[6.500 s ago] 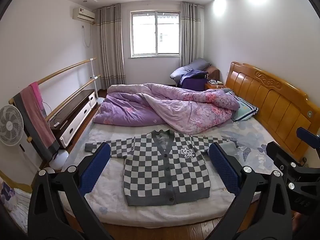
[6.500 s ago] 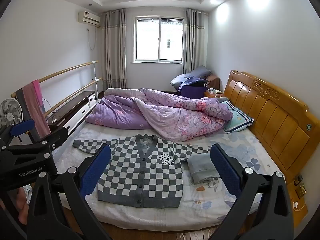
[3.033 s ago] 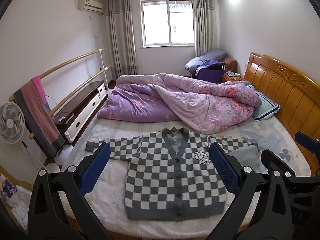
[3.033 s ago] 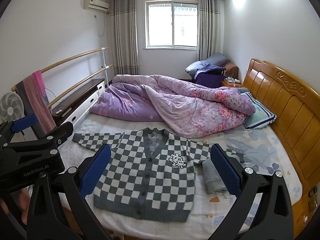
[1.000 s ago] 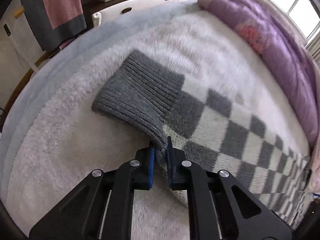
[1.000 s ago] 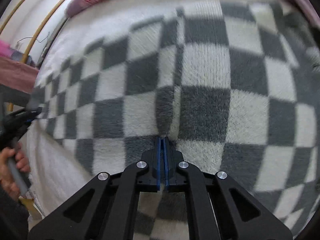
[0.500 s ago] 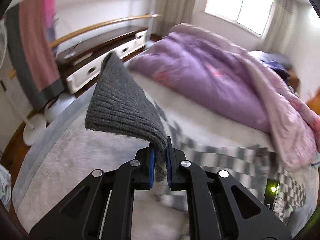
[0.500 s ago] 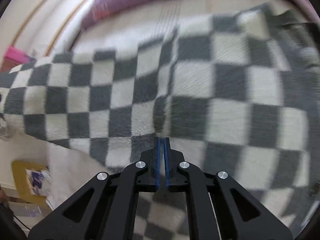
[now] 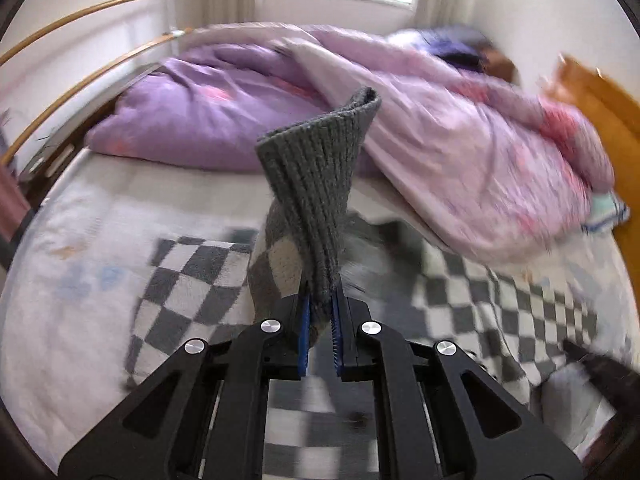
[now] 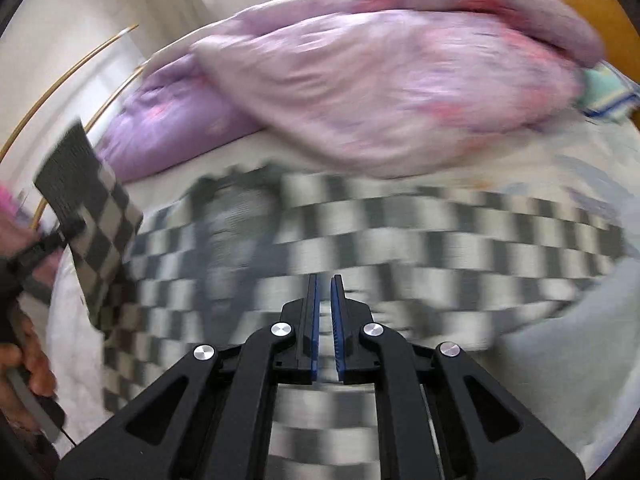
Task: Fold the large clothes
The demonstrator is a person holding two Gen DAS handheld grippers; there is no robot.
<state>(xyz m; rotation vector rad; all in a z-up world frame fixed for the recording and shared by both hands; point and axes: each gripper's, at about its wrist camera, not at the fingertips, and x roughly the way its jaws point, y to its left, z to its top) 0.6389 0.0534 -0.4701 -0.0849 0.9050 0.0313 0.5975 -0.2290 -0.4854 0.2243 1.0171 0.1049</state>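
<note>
A grey-and-white checkered cardigan [image 9: 500,300] lies spread on the bed; it also shows in the right wrist view [image 10: 400,248]. My left gripper [image 9: 320,320] is shut on the cardigan's grey ribbed sleeve cuff [image 9: 316,184] and holds it up above the cardigan's body. In the right wrist view that lifted sleeve [image 10: 92,216] hangs at the far left, held by the left gripper [image 10: 68,228]. My right gripper [image 10: 324,312] has its jaws almost together with a narrow gap; no cloth shows between them. It hovers over the cardigan's middle.
A purple and pink duvet [image 9: 400,120] is heaped behind the cardigan. The wooden headboard [image 9: 600,100] is at the right, a pillow [image 10: 604,92] beside it. A wooden rail [image 9: 80,64] runs along the left wall. A folded grey cloth [image 10: 568,344] lies at the right.
My left gripper has swung the lifted sleeve rightward over the cardigan's body. My right gripper has pulled up and back from the fabric it was pinching, and its jaws have parted slightly.
</note>
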